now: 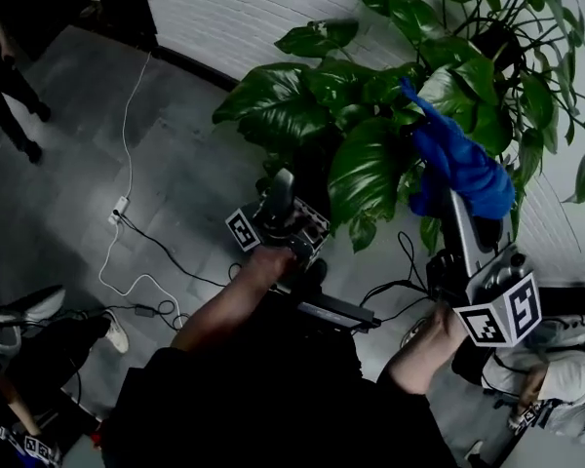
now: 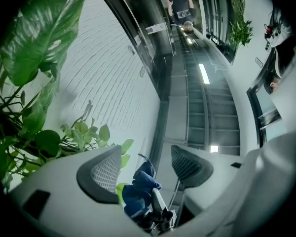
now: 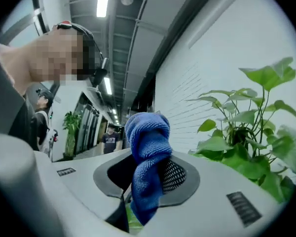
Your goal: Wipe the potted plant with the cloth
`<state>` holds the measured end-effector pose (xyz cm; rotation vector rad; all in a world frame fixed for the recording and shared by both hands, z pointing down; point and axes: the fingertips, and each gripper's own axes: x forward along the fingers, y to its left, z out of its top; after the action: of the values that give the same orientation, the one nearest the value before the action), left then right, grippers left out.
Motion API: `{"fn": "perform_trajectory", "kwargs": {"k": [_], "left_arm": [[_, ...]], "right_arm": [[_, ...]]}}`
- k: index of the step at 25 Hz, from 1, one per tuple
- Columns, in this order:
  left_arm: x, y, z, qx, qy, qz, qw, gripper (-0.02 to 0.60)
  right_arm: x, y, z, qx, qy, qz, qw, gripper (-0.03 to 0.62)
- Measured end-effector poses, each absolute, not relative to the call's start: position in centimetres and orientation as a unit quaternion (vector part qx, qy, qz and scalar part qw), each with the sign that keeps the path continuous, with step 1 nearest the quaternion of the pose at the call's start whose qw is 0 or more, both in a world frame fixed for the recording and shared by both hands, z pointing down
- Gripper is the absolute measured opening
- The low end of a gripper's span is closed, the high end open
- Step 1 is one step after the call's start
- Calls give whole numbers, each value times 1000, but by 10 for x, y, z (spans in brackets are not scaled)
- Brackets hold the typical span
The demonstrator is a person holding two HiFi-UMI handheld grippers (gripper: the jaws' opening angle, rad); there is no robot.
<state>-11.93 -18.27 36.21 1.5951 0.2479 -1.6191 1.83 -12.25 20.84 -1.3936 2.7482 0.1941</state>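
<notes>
The potted plant (image 1: 370, 115) with broad dark green leaves stands against a white brick wall at the upper right. A blue cloth (image 1: 456, 159) hangs bunched against its leaves, and my right gripper (image 1: 465, 203) is shut on it from below. In the right gripper view the cloth (image 3: 147, 152) sticks up between the pads, with plant leaves (image 3: 246, 127) to the right. My left gripper (image 1: 279, 195) points upward left of the plant, below a large leaf. Its jaws stand apart with nothing between them (image 2: 147, 167); beyond them show the cloth (image 2: 138, 191) and leaves (image 2: 34, 43).
A white cable (image 1: 127, 144) and dark cables (image 1: 166, 252) run over the grey floor to the left. People stand at the far left (image 1: 10, 86) and sit at the lower right (image 1: 556, 369). A dark bar (image 1: 333, 310) lies below the plant.
</notes>
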Motion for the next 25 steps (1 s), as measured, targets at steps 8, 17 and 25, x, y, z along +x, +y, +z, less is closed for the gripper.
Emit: {"fn": "perform_trajectory", "kwargs": {"k": [8,17,25], "left_arm": [[-124,-178,363,597,102,-670,430,328],[-135,-168,341,623,115,-667,392,330],[-126,-160,342,639,133,-644,399,330]], "right_arm": [[-31,-153,301,-428,891,34,-145,123],[-75,-121,358,-342,924,-59,-159,123],[-73,-95,365,-336,928,-105,-121,120]]}}
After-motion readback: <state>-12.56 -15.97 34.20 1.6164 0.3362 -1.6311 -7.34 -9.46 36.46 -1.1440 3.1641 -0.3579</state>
